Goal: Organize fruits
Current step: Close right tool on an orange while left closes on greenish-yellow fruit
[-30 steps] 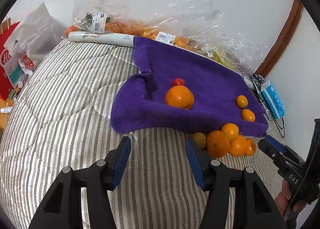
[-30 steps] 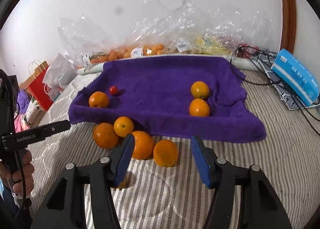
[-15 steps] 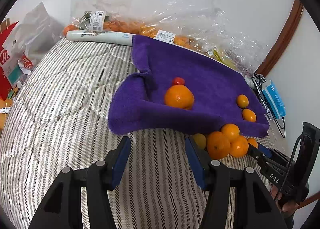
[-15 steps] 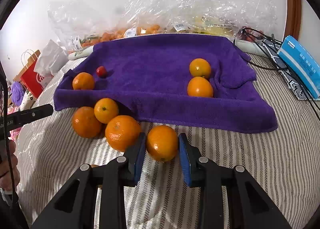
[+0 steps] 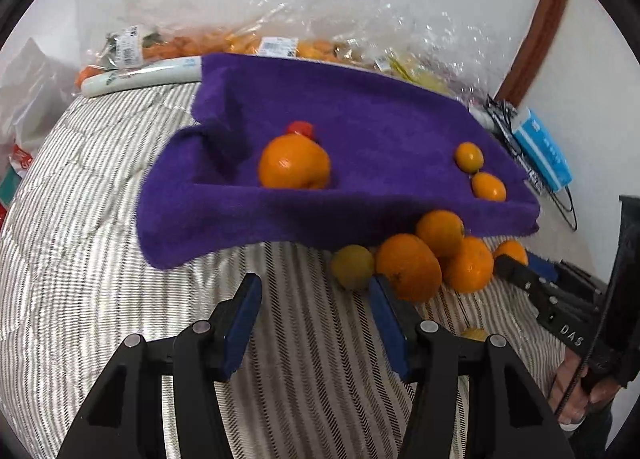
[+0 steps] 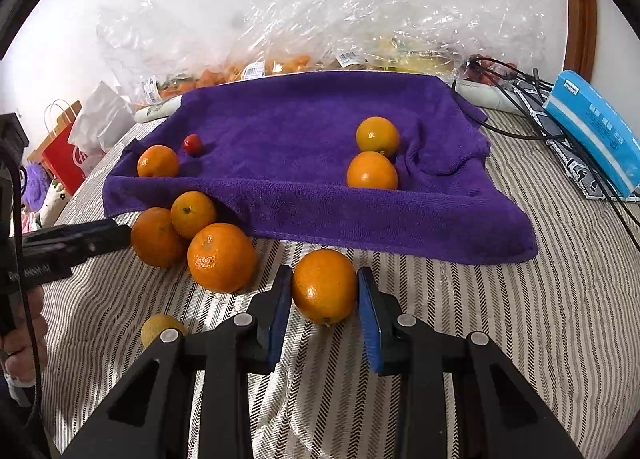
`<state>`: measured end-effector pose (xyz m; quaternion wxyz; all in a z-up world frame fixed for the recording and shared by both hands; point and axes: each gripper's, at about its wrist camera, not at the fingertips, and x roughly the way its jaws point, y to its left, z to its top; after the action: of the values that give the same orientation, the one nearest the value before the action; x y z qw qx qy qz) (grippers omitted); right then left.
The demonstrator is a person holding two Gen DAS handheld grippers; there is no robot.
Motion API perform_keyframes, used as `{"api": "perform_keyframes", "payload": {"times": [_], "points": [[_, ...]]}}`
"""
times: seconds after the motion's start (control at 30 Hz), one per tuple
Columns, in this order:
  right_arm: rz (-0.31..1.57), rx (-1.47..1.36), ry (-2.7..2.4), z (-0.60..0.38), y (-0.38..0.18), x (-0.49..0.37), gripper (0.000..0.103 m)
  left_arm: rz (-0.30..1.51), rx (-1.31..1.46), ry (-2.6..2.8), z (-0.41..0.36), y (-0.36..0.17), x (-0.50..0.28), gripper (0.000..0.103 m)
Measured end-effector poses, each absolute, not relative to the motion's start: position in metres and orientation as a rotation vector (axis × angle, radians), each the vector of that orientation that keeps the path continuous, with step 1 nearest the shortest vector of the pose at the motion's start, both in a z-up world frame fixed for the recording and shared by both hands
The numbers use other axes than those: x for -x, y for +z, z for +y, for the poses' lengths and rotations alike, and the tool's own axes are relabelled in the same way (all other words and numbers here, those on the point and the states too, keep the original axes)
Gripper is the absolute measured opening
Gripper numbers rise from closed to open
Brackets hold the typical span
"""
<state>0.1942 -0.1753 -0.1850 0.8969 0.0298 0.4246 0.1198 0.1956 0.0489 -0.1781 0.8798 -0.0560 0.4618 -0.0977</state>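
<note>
A purple towel [image 6: 304,139] lies on the striped bed. On it sit an orange [image 6: 157,161], a small red fruit [image 6: 193,144] and two oranges [image 6: 373,171] at the right. My right gripper [image 6: 325,291] is shut on an orange [image 6: 324,285] just in front of the towel's edge. Three more oranges [image 6: 221,257] cluster to its left, and a small yellow fruit [image 6: 162,329] lies nearer. My left gripper [image 5: 316,291] is open and empty over the bed, left of that cluster [image 5: 408,267]. The towel [image 5: 360,131] shows in the left wrist view too.
Clear plastic bags of fruit [image 6: 280,59] line the wall behind the towel. A blue box [image 6: 596,131] and black cables [image 6: 520,99] lie at the right. A red paper bag [image 6: 68,159] stands off the bed's left side.
My right gripper moved forward and closed on the front orange. My left gripper moved closer to the towel and the orange cluster, still open.
</note>
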Motion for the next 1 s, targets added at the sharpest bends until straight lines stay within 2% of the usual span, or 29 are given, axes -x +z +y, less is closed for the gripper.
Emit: {"api": "perform_keyframes", "payload": {"times": [0.43,0.6,0.73,1.0], "points": [[0.890,-0.092,0.258,-0.179,-0.188,-0.197,0.032,0.935,0.093,-0.203,0.042,-0.184,-0.201,0.052],[0.890,-0.093,0.258,-0.178,-0.188,-0.197,0.032,0.926,0.103,-0.227,0.041,-0.184,-0.201,0.041],[0.890,-0.086,0.255,-0.178,-0.188,-0.197,0.032,0.916,0.102,-0.255,0.037,-0.182,-0.199,0.029],[0.891,-0.081,0.250,-0.177,-0.188,-0.198,0.033,0.919,0.091,-0.258,0.033,-0.185,-0.202,0.030]]}}
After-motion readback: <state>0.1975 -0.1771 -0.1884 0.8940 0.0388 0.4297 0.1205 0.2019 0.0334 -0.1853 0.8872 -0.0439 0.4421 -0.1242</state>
